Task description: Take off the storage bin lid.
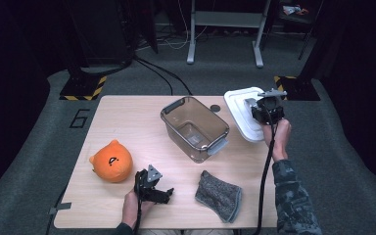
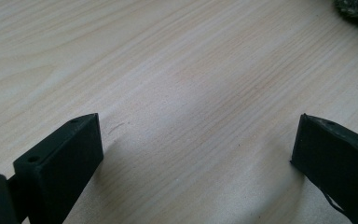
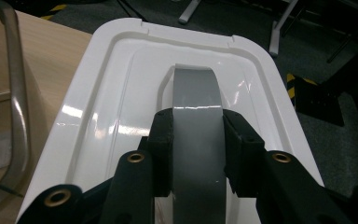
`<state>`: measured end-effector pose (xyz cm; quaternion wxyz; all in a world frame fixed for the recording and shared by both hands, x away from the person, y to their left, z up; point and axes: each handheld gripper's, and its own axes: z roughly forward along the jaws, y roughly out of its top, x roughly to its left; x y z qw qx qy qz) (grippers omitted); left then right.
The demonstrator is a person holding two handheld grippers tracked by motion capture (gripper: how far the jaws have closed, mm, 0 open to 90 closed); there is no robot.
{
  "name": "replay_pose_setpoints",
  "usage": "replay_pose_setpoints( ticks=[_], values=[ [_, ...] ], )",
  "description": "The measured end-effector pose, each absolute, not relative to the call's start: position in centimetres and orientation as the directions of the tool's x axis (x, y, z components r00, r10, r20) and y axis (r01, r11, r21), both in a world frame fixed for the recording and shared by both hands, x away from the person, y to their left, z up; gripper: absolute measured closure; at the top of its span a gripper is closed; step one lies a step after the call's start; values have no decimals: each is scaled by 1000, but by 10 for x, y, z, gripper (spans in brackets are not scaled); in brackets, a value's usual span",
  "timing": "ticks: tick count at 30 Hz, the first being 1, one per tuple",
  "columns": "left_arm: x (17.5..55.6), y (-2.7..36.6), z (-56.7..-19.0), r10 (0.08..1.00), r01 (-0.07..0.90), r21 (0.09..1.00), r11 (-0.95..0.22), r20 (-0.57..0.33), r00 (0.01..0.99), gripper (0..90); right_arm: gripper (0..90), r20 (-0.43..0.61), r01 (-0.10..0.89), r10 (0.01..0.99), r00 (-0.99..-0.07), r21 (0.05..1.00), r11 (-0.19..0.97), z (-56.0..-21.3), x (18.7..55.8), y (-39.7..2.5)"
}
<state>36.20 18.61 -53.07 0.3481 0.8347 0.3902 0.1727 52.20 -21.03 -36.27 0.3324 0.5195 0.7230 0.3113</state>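
At the worktop's far right corner, the white lid (image 3: 121,93) is clamped by its grey handle (image 3: 196,126) in the right tongs (image 3: 198,154); being overhung, it could be tipped off. The left tongs (image 2: 196,149) are held apart.

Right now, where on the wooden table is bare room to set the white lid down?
Bare wood lies left of the clear plastic bin, behind the orange plush toy. The near edge is crowded: left gripper, grey cloth. The right gripper clamps the white lid by its grey handle.
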Motion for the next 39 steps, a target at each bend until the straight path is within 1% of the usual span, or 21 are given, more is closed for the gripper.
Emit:
replay_pose_setpoints(
  ticks=[16,23,28,31,36,39],
  values=[
    [362,186,-531,772,533,716,-450,12,636,15,666,-119,620,978,-170,758,201,-416,537,-217],
    [362,186,-531,772,533,716,-450,12,636,15,666,-122,634,979,-163,747,199,-433,541,-212],
    [362,186,-531,772,533,716,-450,12,636,15,665,-100,655,985,-139,737,167,-444,544,-209],
    [362,186,-531,772,534,716,-450,12,635,15,665,-105,661,986,-133,732,167,-451,547,-209],
    [362,186,-531,772,533,716,-450,11,635,15,665,-92,681,991,-95,721,132,-462,550,-209],
    [362,186,-531,772,533,716,-450,12,636,15,664,-88,690,992,-92,713,127,-469,552,-209]
  ],
)
